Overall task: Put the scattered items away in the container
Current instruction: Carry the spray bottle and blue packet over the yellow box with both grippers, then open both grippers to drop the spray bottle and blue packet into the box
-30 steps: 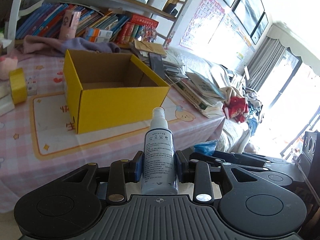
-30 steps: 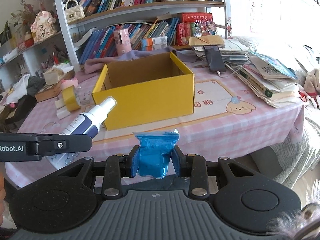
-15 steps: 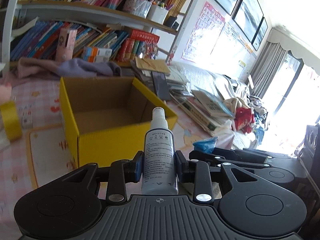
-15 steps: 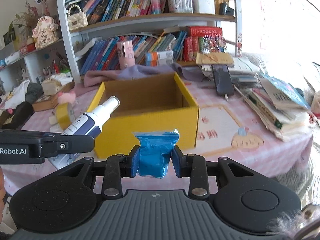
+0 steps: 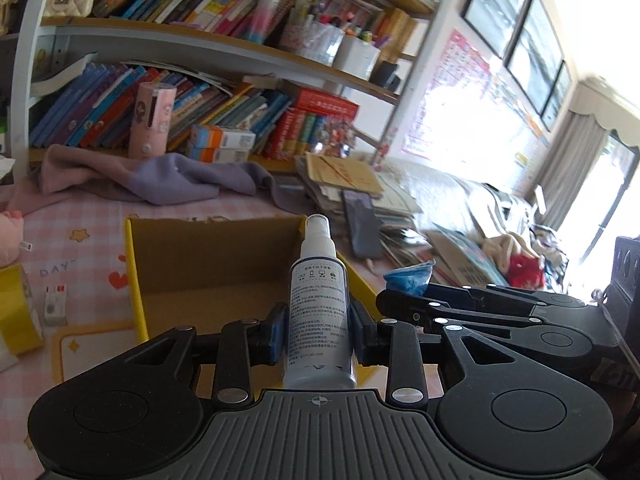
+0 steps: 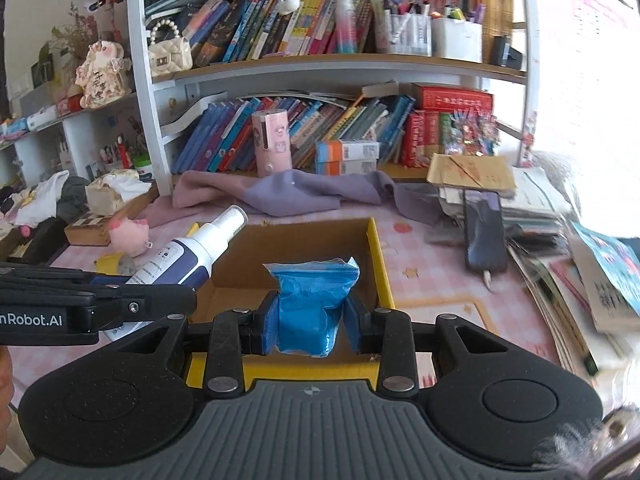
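My left gripper (image 5: 318, 330) is shut on a white spray bottle (image 5: 318, 312) with a blue label, held upright over the near edge of the open yellow cardboard box (image 5: 134, 280). My right gripper (image 6: 310, 320) is shut on a blue plastic packet (image 6: 312, 308), held above the same box (image 6: 380, 264). The box's brown inside looks bare where it shows. In the right wrist view the left gripper (image 6: 96, 304) and the bottle (image 6: 188, 260) sit at the left. In the left wrist view the right gripper (image 5: 460, 308) and packet (image 5: 410, 278) sit at the right.
A yellow tape roll (image 5: 16, 320) and a small white box (image 5: 56, 304) lie left of the box on the pink checked tablecloth (image 5: 80, 216). A purple cloth (image 6: 304, 192) lies behind, below the bookshelf. A phone (image 6: 484, 236) rests on stacked books and papers at the right.
Both grippers have moved forward and up with their loads, from in front of the table to above the near side of the yellow box. Both grips are unchanged.
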